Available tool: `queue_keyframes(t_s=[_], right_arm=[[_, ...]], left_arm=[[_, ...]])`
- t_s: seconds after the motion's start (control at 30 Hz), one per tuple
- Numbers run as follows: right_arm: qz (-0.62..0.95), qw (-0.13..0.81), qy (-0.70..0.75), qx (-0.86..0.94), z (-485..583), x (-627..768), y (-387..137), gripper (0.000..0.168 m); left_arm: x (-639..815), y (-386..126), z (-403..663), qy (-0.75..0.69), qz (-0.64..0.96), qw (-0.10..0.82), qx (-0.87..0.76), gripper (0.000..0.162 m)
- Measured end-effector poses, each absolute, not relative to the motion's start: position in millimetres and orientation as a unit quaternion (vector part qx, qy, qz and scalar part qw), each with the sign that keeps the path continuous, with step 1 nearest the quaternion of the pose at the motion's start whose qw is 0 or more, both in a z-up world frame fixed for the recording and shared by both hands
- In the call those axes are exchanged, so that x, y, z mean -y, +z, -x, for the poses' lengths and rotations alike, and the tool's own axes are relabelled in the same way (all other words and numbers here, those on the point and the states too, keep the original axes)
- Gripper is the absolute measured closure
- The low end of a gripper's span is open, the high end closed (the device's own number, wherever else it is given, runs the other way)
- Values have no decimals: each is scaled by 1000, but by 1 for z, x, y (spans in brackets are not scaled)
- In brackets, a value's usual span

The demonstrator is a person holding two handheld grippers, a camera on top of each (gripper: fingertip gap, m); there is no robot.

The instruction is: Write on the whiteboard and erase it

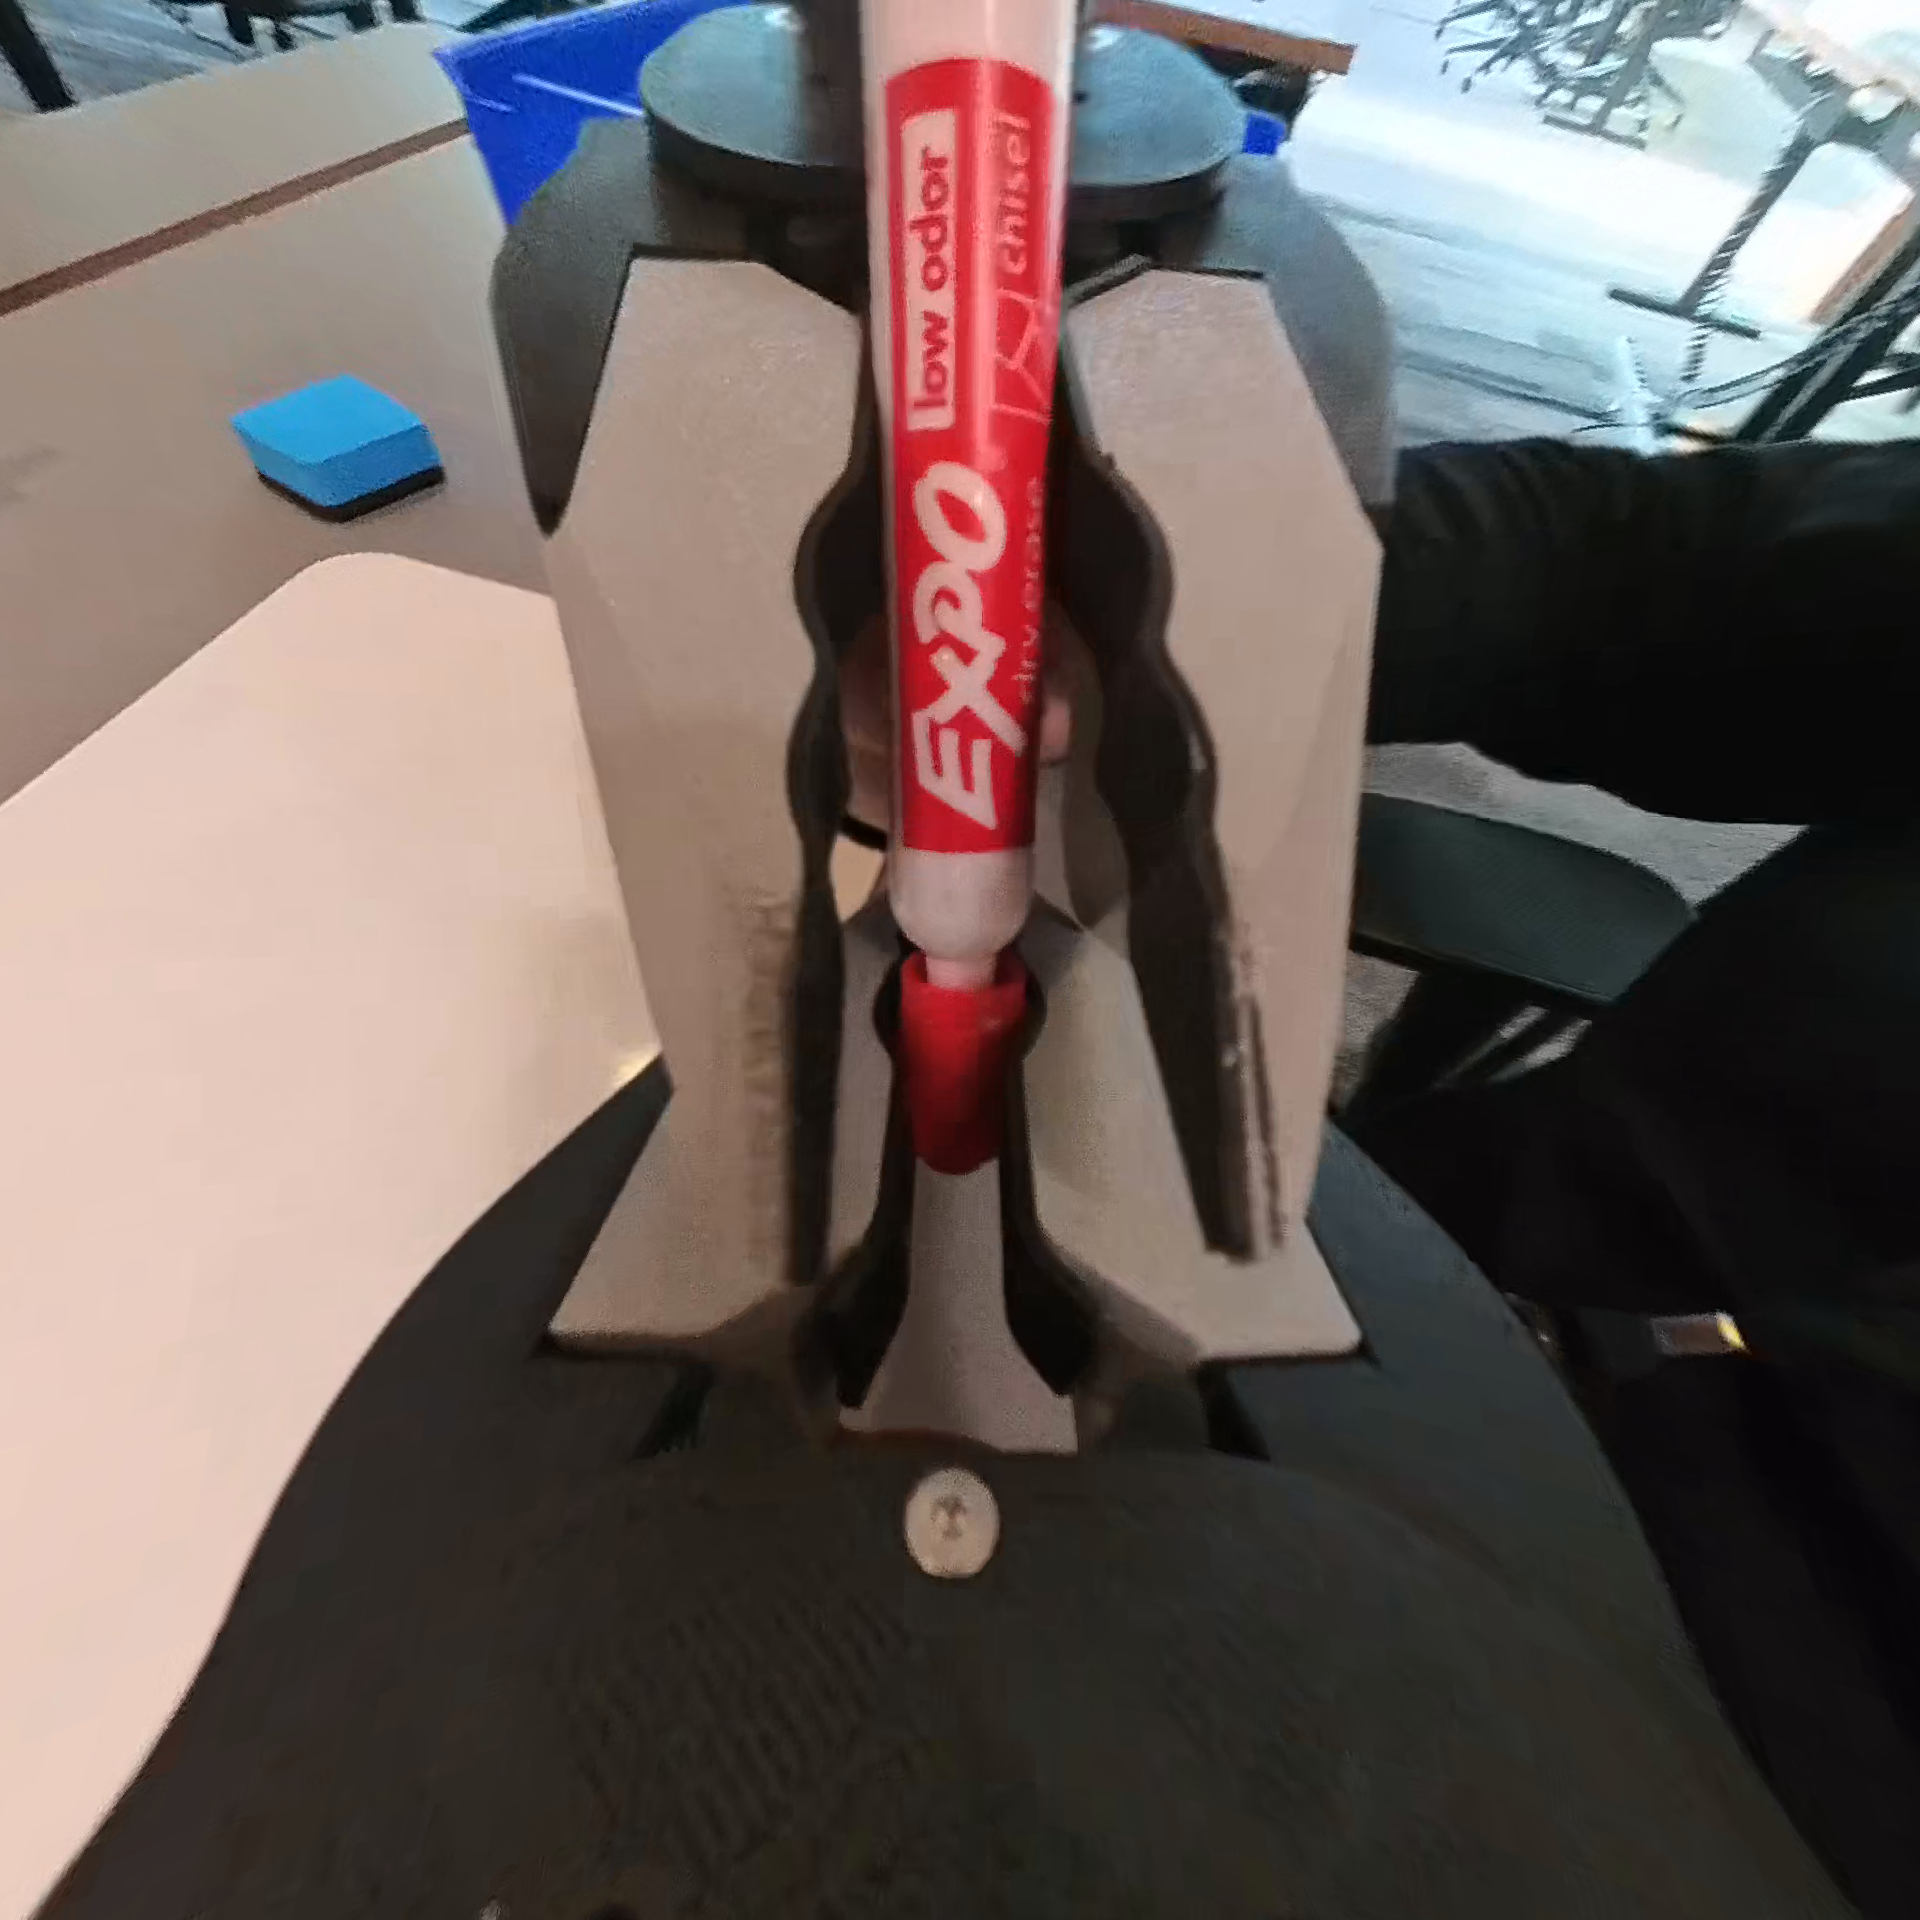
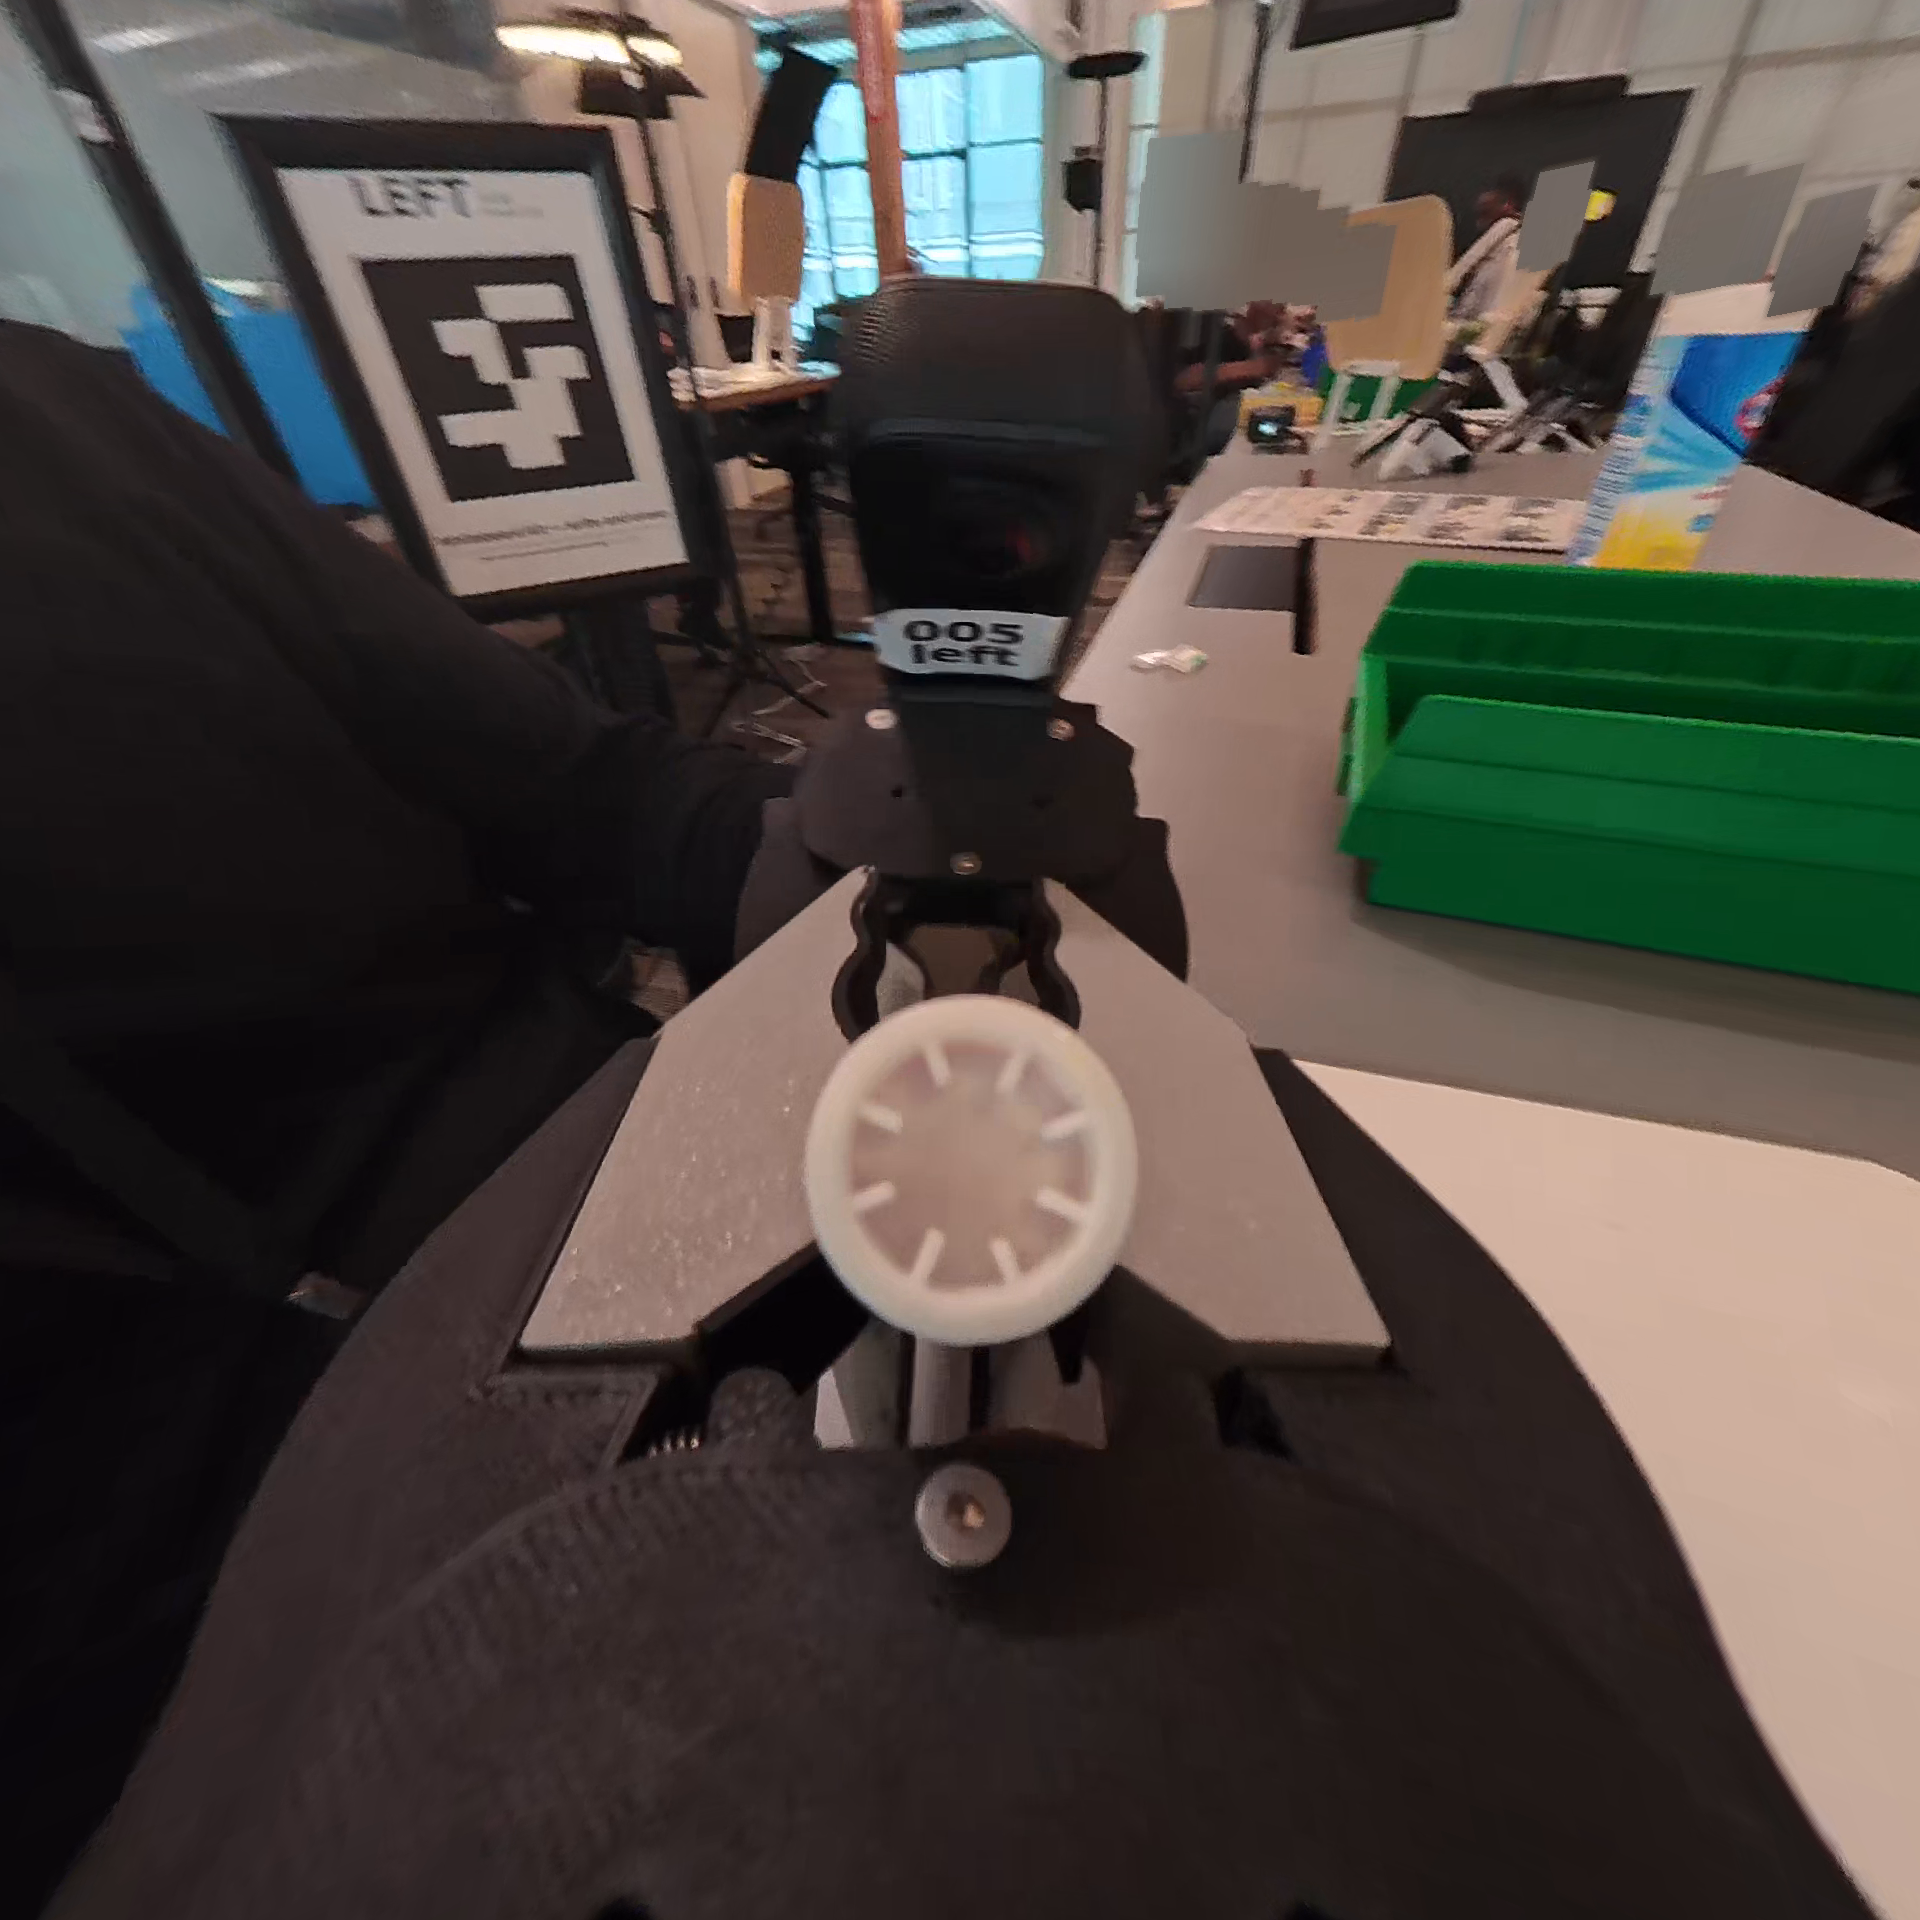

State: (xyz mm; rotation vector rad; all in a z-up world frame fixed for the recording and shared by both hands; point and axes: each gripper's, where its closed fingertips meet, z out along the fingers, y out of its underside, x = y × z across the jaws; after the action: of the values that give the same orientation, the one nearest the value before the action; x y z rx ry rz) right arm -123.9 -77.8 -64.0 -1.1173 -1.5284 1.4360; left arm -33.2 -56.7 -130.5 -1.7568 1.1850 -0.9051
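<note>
A red dry-erase marker (image 1: 971,468) runs lengthwise between my two grippers, which face each other. My left gripper (image 1: 961,312) is shut around it, and its black pads pinch the red cap (image 1: 956,1070) deep in the jaws. A short white neck shows between barrel and cap. My right gripper (image 2: 956,909) is shut on the barrel, whose white butt end (image 2: 971,1174) points at its camera. The whiteboard (image 1: 260,935) lies below on the table and also shows in the right wrist view (image 2: 1610,1351). A blue eraser (image 1: 332,457) sits beyond the board.
A grey table (image 2: 1247,831) carries green bins (image 2: 1642,790) and papers. A blue bin (image 1: 540,94) stands at the far end. A person's black sleeve (image 1: 1662,675) and a chair are beside the table. A framed sign (image 2: 468,353) stands on an easel behind. The left gripper's tips are roughly 10 cm from the right gripper's.
</note>
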Motion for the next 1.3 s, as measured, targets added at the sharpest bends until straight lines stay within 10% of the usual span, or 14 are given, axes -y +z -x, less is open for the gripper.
queue_keyframes(t_s=[0.3, 0.5, 1.3], right_arm=[[374, 283, 634, 615, 112, 112, -54, 144], [534, 311, 594, 516, 127, 43, -74, 138], [520, 318, 599, 520, 109, 33, -66, 143]], left_arm=[[110, -106, 26, -599, 600, 263, -459, 153], [47, -121, 41, -382, 678, 431, -457, 147], [26, -159, 59, -310, 734, 394, -458, 148]])
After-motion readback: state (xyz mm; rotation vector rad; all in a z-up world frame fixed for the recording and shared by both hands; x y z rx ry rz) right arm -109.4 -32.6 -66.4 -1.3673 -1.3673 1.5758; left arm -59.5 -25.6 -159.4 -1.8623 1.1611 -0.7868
